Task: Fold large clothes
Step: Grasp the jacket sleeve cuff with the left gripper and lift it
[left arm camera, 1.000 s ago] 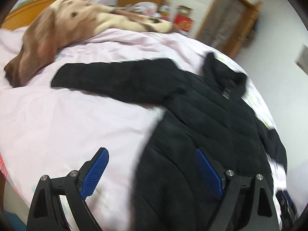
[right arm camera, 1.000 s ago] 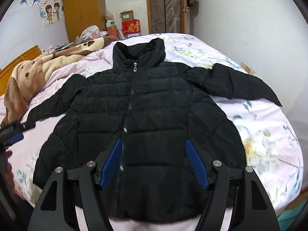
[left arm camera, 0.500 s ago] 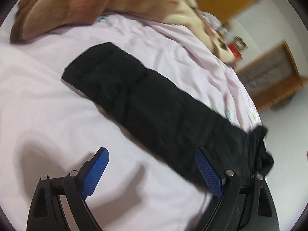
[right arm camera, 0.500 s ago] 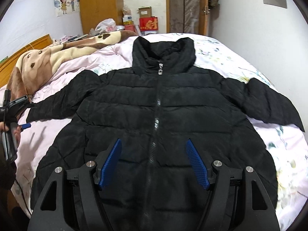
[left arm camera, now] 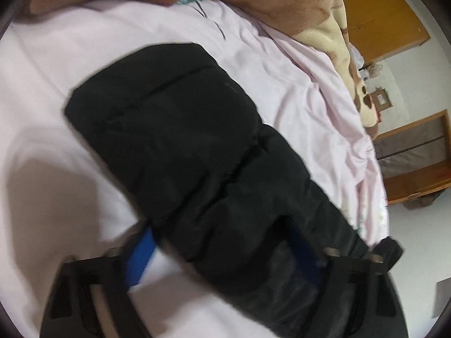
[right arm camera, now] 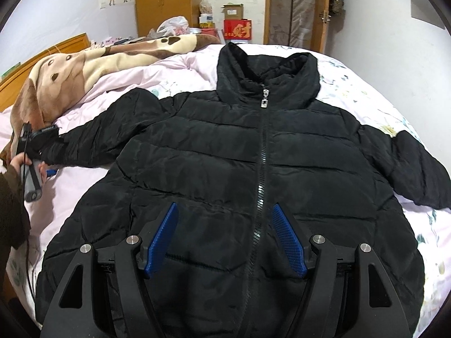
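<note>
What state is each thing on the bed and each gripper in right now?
Black quilted puffer jacket: spread flat, front up, unfolded.
Silver front zipper: zipped to the collar.
Jacket's black sleeve: stretched out on the pink sheet.
Left gripper: closing, sleeve between its pads.
Right gripper: open, empty.
Brown plush blanket: crumpled.

Brown bear-print blanket [right arm camera: 84, 64] on pink bedsheet [right arm camera: 146, 76]; red box [right arm camera: 237, 31] beyond.
</note>
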{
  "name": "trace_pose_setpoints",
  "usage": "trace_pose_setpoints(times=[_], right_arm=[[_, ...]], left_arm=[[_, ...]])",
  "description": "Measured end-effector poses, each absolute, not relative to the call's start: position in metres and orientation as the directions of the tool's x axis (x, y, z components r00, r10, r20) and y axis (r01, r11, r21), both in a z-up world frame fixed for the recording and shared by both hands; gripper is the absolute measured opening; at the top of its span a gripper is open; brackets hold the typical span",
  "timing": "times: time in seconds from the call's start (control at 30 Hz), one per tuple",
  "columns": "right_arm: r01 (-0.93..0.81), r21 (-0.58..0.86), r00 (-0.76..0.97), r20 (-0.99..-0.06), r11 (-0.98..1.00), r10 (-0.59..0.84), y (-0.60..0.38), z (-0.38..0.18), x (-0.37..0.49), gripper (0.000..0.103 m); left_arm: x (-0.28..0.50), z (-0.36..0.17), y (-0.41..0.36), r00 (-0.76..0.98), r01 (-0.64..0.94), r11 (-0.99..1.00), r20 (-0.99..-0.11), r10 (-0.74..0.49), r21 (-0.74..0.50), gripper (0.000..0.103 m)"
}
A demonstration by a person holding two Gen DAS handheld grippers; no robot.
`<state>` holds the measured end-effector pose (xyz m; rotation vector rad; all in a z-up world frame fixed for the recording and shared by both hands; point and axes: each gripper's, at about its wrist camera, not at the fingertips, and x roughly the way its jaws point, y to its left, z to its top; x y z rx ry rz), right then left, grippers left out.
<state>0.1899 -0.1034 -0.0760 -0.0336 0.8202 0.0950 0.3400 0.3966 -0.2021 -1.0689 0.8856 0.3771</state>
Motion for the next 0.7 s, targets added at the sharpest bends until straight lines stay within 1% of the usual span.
trace_pose_setpoints(times=[0.03,0.07,0.13,0.17,0.2,0.23,0.33,0.4,0.5,0.7], right_arm=[[-0.098,0.007,0.677,-0.732,0.995,0.072,-0.102,-0.077,0.193,0.070],[-0.099,0.006,0.677,-0.733,0.995,0.072,-0.102,-0.078,0.194,0.070],[-0.109,0.008,0.672,-0.736,0.994,0.080,-0.100,-0.079,0.198,0.070],[-0.113,0.007,0.673,-0.735,0.994,0.082,-0.099,-0.078,0.199,0.070],[-0.116,0.005,0.672,-0.736,0.993,0.082,-0.098,-0.079,0.200,0.069],[-0.118,0.003,0.669,-0.739,0.993,0.081,-0.097,-0.079,0.201,0.070],[-0.123,0.011,0.675,-0.732,0.992,0.091,-0.098,-0.075,0.203,0.070],[-0.120,0.024,0.680,-0.727,0.992,0.100,-0.100,-0.073,0.203,0.070],[-0.109,0.039,0.688,-0.719,0.993,0.103,-0.105,-0.067,0.203,0.069],[-0.094,0.056,0.711,-0.695,0.994,0.107,-0.118,-0.053,0.203,0.069]], left_arm=[[0.344,-0.203,0.395,0.610,-0.653,0.456,-0.777,-0.156,-0.605,0.060],[0.344,-0.202,0.395,0.606,-0.658,0.454,-0.780,-0.155,-0.601,0.056],[0.346,-0.196,0.391,0.611,-0.661,0.461,-0.781,-0.127,-0.592,0.042],[0.346,-0.193,0.389,0.612,-0.661,0.470,-0.782,-0.114,-0.585,0.037],[0.346,-0.189,0.387,0.613,-0.663,0.482,-0.785,-0.091,-0.574,0.027],[0.348,-0.185,0.385,0.614,-0.660,0.494,-0.785,-0.079,-0.566,0.022],[0.352,-0.162,0.372,0.615,-0.639,0.570,-0.788,-0.024,-0.516,0.017],[0.357,-0.140,0.356,0.626,-0.595,0.656,-0.780,0.015,-0.465,0.017],[0.361,-0.105,0.326,0.668,-0.508,0.757,-0.743,0.043,-0.412,0.016],[0.371,-0.058,0.271,0.716,-0.377,0.858,-0.698,0.031,-0.348,0.016]])
